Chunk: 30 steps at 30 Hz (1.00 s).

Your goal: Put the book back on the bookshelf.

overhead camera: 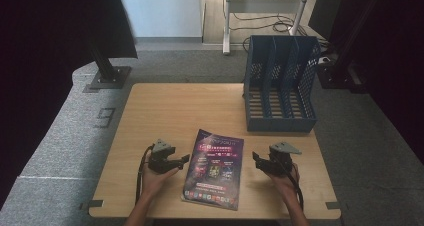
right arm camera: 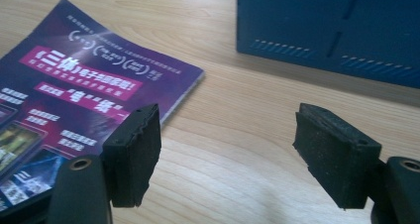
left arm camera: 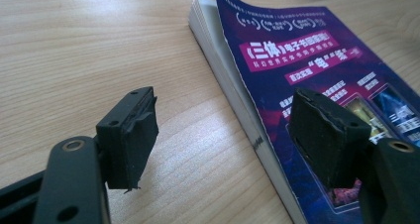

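Note:
A purple-covered book (overhead camera: 215, 168) lies flat on the wooden table (overhead camera: 165, 111), near the front edge and between both hands. My left gripper (overhead camera: 184, 159) rests just left of the book, open, its jaws pointing at the book's left edge. In the left gripper view the book (left arm camera: 307, 70) shows its page edge, with the gripper (left arm camera: 233, 135) straddling it; one pad (left arm camera: 327, 135) hovers over the cover. My right gripper (overhead camera: 256, 158) sits just right of the book, open and holding nothing. In the right gripper view the gripper (right arm camera: 228, 149) stands wide, with the book (right arm camera: 79, 95) at left.
A blue file organiser (overhead camera: 280, 83) with several upright slots stands at the table's back right; its blue wall (right arm camera: 337, 30) shows ahead of the right gripper. A black stand base (overhead camera: 107, 78) sits on the grey floor beyond the table's left corner.

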{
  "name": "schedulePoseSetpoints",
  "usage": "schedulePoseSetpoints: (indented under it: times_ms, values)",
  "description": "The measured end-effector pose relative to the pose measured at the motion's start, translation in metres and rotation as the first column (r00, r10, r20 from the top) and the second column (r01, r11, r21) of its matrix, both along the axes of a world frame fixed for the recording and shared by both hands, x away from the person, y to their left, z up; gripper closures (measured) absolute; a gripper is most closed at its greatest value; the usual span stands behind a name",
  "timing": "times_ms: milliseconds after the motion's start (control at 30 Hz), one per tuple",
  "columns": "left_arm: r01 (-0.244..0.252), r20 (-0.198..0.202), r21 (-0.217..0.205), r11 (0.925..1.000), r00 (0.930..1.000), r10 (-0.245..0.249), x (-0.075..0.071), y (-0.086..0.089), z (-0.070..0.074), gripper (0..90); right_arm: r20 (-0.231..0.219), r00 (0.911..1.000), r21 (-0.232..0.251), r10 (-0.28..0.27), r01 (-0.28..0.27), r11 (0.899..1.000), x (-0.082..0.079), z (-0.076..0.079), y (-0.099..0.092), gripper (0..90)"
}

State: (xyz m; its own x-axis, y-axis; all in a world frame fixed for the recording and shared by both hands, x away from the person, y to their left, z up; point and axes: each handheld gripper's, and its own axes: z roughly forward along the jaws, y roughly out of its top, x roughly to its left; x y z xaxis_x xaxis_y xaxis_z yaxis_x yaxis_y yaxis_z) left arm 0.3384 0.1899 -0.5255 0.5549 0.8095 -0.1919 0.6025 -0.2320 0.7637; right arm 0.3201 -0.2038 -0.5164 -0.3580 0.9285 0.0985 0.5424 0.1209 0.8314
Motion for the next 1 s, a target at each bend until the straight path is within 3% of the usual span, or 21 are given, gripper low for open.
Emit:
schedulePoseSetpoints:
  times_ms: [133,233,300,700,1000]
  values:
    - [0.003,-0.005,-0.008,1.0,1.0,-0.003,-0.001,0.0,0.001,27.1,0.012,0.9997,-0.003,0.023,-0.023,1.0,0.002,0.005,0.012,25.8]
    - [-0.002,0.004,-0.021,0.9998,1.0,0.002,-0.003,0.001,0.004,27.1,0.017,0.9993,0.031,0.033,-0.033,0.999,0.005,0.007,0.021,26.0]
    - [-0.004,0.004,-0.026,0.9997,1.0,0.004,-0.003,0.002,0.005,27.1,0.014,0.9988,0.017,0.047,-0.047,0.999,0.006,0.006,0.028,25.9]
    - [-0.005,-0.008,-0.03,0.9995,1.0,0.005,-0.006,0.002,0.001,27.1,0.014,0.9976,0.045,0.067,-0.068,0.997,0.02,0.006,0.047,26.0]
    - [-0.009,-0.009,-0.037,0.9993,0.9999,0.008,-0.009,0.001,0.001,27.1,-0.003,0.9929,0.046,0.119,-0.119,0.992,0.02,-0.002,0.067,25.5]
